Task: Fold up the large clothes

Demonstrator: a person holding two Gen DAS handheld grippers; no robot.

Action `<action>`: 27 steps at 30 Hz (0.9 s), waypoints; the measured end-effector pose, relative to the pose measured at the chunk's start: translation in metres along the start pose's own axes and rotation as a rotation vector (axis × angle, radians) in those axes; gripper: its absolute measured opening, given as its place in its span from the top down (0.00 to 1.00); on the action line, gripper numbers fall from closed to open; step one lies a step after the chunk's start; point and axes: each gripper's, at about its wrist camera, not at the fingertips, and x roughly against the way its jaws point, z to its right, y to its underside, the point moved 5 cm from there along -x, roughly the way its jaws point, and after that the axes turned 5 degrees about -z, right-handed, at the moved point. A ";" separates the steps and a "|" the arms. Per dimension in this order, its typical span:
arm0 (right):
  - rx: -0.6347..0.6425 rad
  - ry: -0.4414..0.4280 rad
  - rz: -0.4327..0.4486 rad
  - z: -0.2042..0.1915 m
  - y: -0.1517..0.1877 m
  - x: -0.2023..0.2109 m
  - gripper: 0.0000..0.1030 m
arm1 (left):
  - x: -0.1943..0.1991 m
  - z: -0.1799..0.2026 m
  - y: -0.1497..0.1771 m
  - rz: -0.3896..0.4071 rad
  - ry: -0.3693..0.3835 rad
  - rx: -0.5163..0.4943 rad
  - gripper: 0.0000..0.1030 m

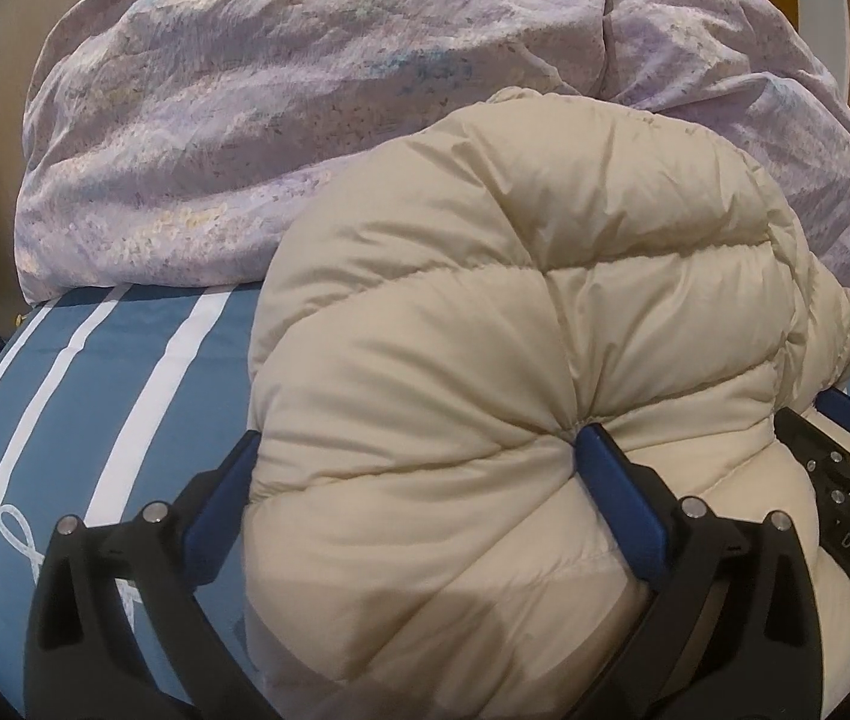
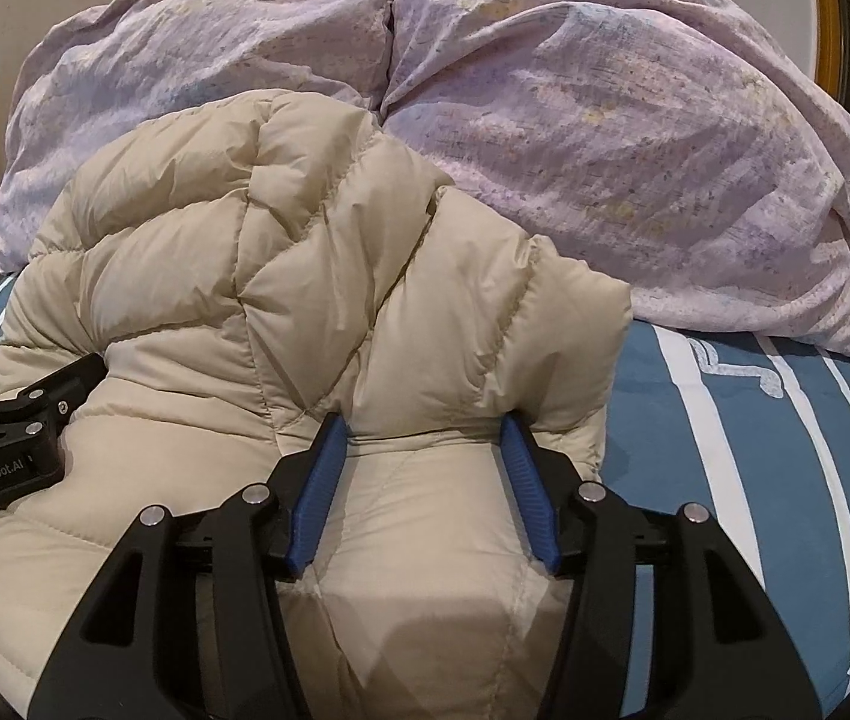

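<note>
Gripping the cream puffer jacket (image 1: 485,312), bunched on the blue striped bed (image 1: 95,396) | left gripper (image 1: 419,456): fingers wide, clamped on a thick padded fold | right gripper (image 2: 422,438): fingers pressing a fold at the jacket's near edge | lilac duvet (image 2: 605,138) heaped behind, touching the jacket.

light: soft, warm, even indoor
shadows: faint grey band across near jacket (image 1: 485,360)
focus: sharp throughout
edges: fisheye curve, dark corners

Two close wrist views, angled down along tongs, sharing jacket (image 1: 485,312) and bed (image 2: 725,450).
</note>
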 end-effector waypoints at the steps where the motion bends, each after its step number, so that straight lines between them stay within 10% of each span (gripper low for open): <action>1: -0.002 -0.003 -0.001 0.000 0.000 0.000 0.46 | 0.001 0.000 0.000 0.001 -0.001 -0.001 0.02; 27: -0.053 -0.001 -0.023 0.006 -0.001 -0.005 0.33 | 0.001 0.002 0.000 0.000 0.005 0.004 0.02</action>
